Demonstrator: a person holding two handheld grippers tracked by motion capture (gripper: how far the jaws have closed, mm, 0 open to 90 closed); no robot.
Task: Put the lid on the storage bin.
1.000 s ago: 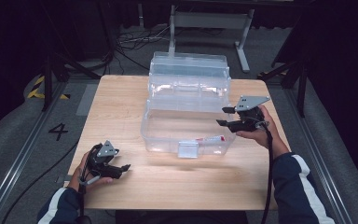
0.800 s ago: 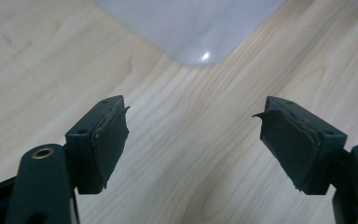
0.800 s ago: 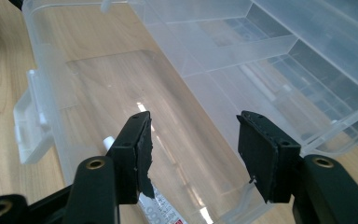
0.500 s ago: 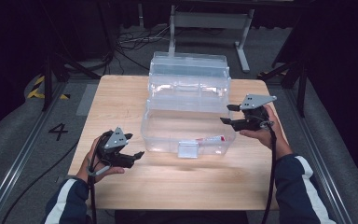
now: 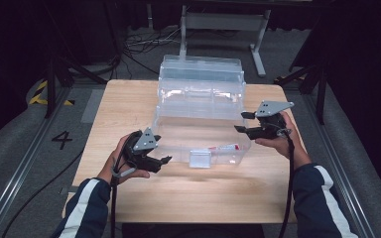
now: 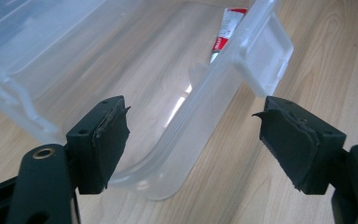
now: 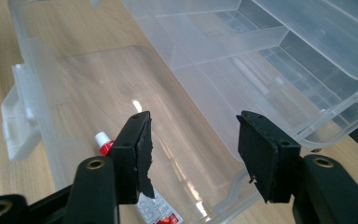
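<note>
Tube (image 7: pixel 156 212) — beneath right tongs (image 7: pixel 193 154).

Clear plastic box (image 5: pixel 198 119) sits on the wooden table (image 5: pixel 129 104), a tool (image 5: pixel 167 159) (image 5: pixel 239 122) at each side.

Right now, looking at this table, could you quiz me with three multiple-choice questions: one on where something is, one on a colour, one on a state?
1. Where does the tube lie?
A. inside the clear box, near its front wall
B. on the bare table
C. between the left claw's jaws

2. What colour are the tube's markings?
A. blue and yellow
B. red and white
C. green

3. How is the right claw?
A. clamped on the tube
B. shut with nothing in it
C. open, holding nothing

Answers:
1 A, the left gripper view shows it through the box's clear wall.
2 B, its white cap and red label show in the right gripper view.
3 C, its jaws stand apart over the open box, pressing on nothing.
</note>
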